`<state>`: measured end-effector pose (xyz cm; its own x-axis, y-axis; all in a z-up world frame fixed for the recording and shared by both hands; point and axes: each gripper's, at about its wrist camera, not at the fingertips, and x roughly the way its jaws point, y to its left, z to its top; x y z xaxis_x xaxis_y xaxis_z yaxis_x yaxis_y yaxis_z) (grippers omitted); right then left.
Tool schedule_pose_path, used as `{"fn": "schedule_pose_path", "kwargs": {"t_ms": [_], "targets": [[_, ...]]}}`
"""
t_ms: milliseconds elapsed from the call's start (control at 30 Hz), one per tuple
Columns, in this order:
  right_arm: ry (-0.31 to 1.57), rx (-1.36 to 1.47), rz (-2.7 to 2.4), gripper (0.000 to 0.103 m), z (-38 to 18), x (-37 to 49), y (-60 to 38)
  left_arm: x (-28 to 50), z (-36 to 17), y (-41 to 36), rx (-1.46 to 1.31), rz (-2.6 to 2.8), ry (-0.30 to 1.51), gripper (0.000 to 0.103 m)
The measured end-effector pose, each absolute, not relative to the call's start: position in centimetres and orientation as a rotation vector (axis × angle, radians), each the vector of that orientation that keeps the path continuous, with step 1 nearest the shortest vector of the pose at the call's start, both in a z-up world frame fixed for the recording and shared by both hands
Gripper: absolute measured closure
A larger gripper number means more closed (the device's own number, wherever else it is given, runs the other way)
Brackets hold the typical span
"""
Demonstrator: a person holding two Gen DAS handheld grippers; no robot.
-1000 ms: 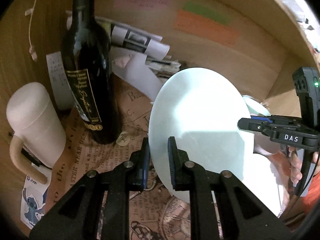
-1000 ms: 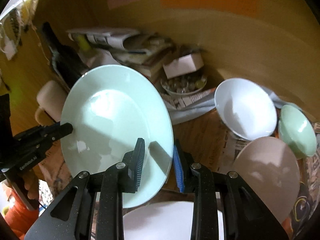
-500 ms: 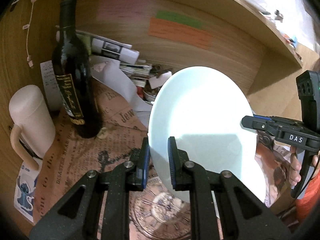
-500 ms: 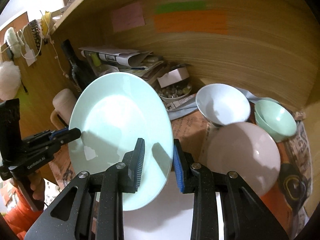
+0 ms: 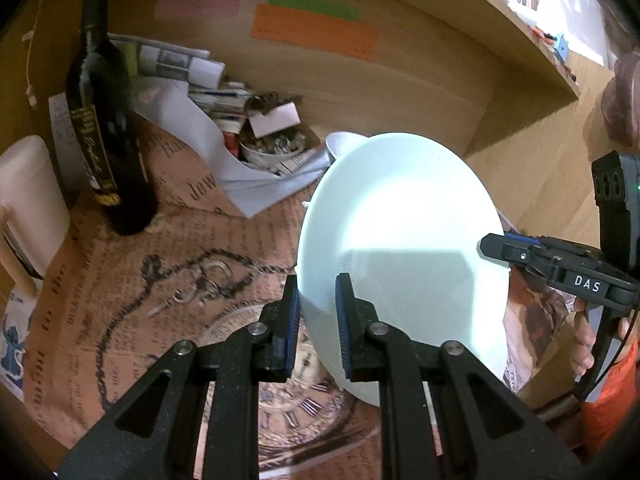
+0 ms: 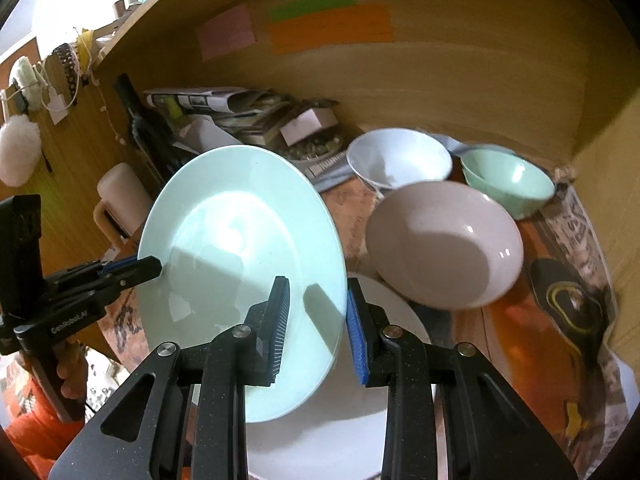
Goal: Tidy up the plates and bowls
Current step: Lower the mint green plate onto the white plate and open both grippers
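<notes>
Left gripper (image 5: 317, 316) pinched on the rim of the pale green plate (image 5: 400, 248), blue pads pressed against both faces at the plate's seven o'clock edge. Right gripper (image 6: 315, 320) clamped on the same plate (image 6: 240, 264) at the opposite rim, about five o'clock in its own view. Plate held off the surface between the two tools, tilted steeply, underside toward the left camera, hollow face toward the right camera.

In the left wrist view: right gripper (image 5: 496, 249) seen from the side at three o'clock, tip at the plate's edge, fingers (image 5: 582, 344) of a hand wrapped round its handle, orange sleeve (image 5: 608, 404) below. Printed paper mat (image 5: 160, 304) spread under everything. Dark wine bottle (image 5: 106, 128) upright at ten o'clock, cream mug (image 5: 28, 200) at nine o'clock near it. Pile of papers (image 5: 188, 80) against the wooden back wall at eleven o'clock, small dish of bits (image 5: 276, 148) just ahead of the pile.

In the right wrist view: left gripper (image 6: 154, 268) at nine o'clock, biting the plate's left rim. White plate (image 6: 332, 432) flat on the mat at six o'clock, partly under the lifted one. Pink bowl (image 6: 444, 244) at three o'clock; whether it touches the white plate's far edge, hard to tell. White bowl (image 6: 400, 160) beyond it at one o'clock, green bowl (image 6: 508, 180) at two o'clock beside that. Pink, green and orange notes (image 6: 332, 26) stuck on the wall at twelve o'clock.
</notes>
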<state>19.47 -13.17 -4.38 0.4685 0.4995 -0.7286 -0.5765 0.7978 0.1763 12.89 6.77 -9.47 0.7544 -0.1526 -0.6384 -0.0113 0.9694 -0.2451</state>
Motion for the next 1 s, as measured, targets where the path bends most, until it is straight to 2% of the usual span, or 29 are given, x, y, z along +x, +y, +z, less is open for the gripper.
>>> {"fn": "schedule_pose_path", "kwargs": {"t_ms": [1000], "targets": [[0.913, -0.058, 0.558, 0.077, -8.5, 18.6, -18.1, 14.3, -13.7, 2.3, -0.189, -0.143, 0.851, 0.087]]}}
